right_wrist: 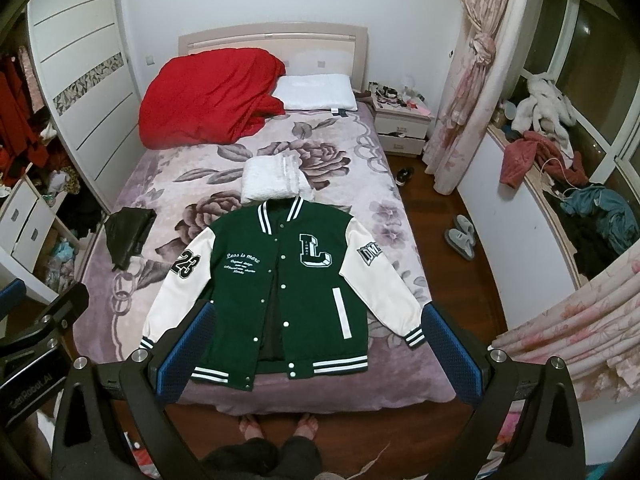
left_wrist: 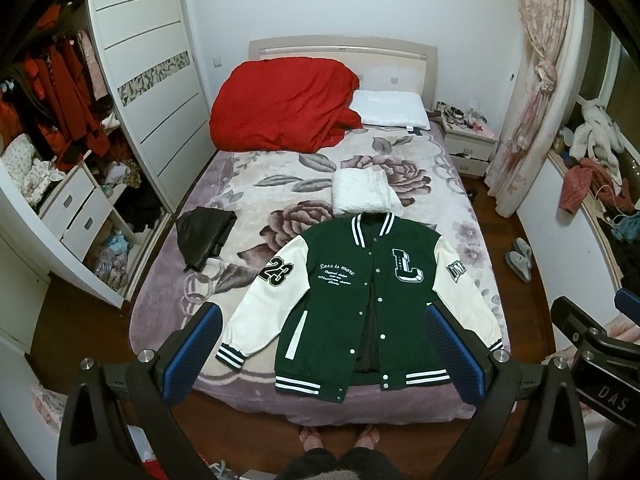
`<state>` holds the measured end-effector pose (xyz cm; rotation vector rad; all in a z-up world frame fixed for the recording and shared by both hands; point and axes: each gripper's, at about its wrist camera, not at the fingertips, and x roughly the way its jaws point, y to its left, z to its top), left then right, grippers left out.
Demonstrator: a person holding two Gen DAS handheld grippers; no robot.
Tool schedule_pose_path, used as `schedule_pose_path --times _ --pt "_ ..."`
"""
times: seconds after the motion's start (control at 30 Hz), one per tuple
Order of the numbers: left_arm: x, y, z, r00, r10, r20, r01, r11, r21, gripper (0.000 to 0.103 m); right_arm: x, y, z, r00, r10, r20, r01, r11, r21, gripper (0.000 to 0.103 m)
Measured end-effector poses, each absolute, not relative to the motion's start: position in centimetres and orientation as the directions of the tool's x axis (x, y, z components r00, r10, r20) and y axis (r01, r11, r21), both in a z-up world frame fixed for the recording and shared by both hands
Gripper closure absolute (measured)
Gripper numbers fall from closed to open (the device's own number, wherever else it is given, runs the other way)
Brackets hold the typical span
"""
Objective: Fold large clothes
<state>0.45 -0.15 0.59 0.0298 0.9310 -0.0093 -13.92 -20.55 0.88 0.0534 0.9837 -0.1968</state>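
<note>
A green varsity jacket (left_wrist: 352, 292) with white sleeves lies flat, front up and unbuttoned, at the foot of the bed; it also shows in the right wrist view (right_wrist: 288, 280). My left gripper (left_wrist: 324, 344) is open and empty, held high above the jacket's hem. My right gripper (right_wrist: 316, 344) is open and empty, also high above the hem. The right gripper's body shows at the right edge of the left wrist view (left_wrist: 592, 344).
The bed (left_wrist: 168, 312) has a floral blanket. On it lie a folded white garment (left_wrist: 364, 192), a black garment (left_wrist: 204, 240), a red quilt (left_wrist: 280, 104) and a pillow (left_wrist: 392, 108). An open wardrobe (left_wrist: 60, 140) stands left. Slippers (left_wrist: 520, 258) lie on the floor at right.
</note>
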Motion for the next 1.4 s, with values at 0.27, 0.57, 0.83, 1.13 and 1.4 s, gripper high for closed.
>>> schedule_pose_path --times 0.27,0.57,0.83,1.13,1.4 --pt "0.3 -0.4 0.9 0.601 0.003 -0.799 0.022 1.0 0.021 0.0 -13.9 -20.5 1.8 0.544 -0.142 -0.827 0.19 0.981 -0.044 0.0" --pt "0.4 -0.5 1.0 0.605 0.003 -0.796 0.021 1.0 0.019 0.0 -14.0 -20.6 2.4 0.548 -0.143 -0.824 0.192 0.981 -0.042 0.0" --pt "0.3 -0.5 0.9 0.609 0.001 -0.794 0.022 1.0 0.018 0.0 -14.0 -20.7 2.9 0.552 -0.145 -0.821 0.192 0.98 -0.044 0.0" --pt "1.0 -0.8 1.7 0.611 -0.004 -0.791 0.024 1.0 0.014 0.0 -14.1 -20.7 3.3 0.555 -0.144 -0.819 0.193 0.98 -0.041 0.0" --pt "1.3 -1.3 2.2 0.615 -0.008 -0.788 0.025 1.0 0.009 0.0 -14.3 -20.6 3.6 0.559 -0.146 -0.816 0.192 0.98 -0.044 0.0"
